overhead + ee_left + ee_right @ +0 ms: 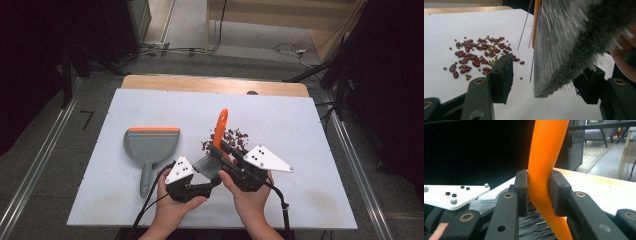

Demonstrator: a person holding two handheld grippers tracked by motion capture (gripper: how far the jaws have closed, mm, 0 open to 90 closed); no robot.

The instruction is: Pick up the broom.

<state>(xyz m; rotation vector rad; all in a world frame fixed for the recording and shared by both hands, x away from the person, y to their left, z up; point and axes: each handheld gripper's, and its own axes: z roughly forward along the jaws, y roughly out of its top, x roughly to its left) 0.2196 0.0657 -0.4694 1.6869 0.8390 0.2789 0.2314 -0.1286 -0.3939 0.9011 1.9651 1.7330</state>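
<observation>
From the high view I see one white table [300, 130], one grey dustpan [151, 146] with an orange edge at centre left, and one brush [218, 135] with an orange handle standing up at centre, between my two grippers.

My right gripper [537, 192] is clamped on the brush handle [544, 170]; its own view shows both black jaws pressed against the curved orange shaft, with the grey bristles just below. That view also shows the left gripper's white plate [454, 192] at lower left.

My left gripper [546, 77] is spread wide, its jaws on either side of the bristles [569, 45] without closing on them, as far as I can tell.

The left gripper view shows what the high view blurs: the scatter [477, 56] at the frame's left is dark red beans mixed with small green ones, too many to count. In the high view it lies just right of the brush.
</observation>
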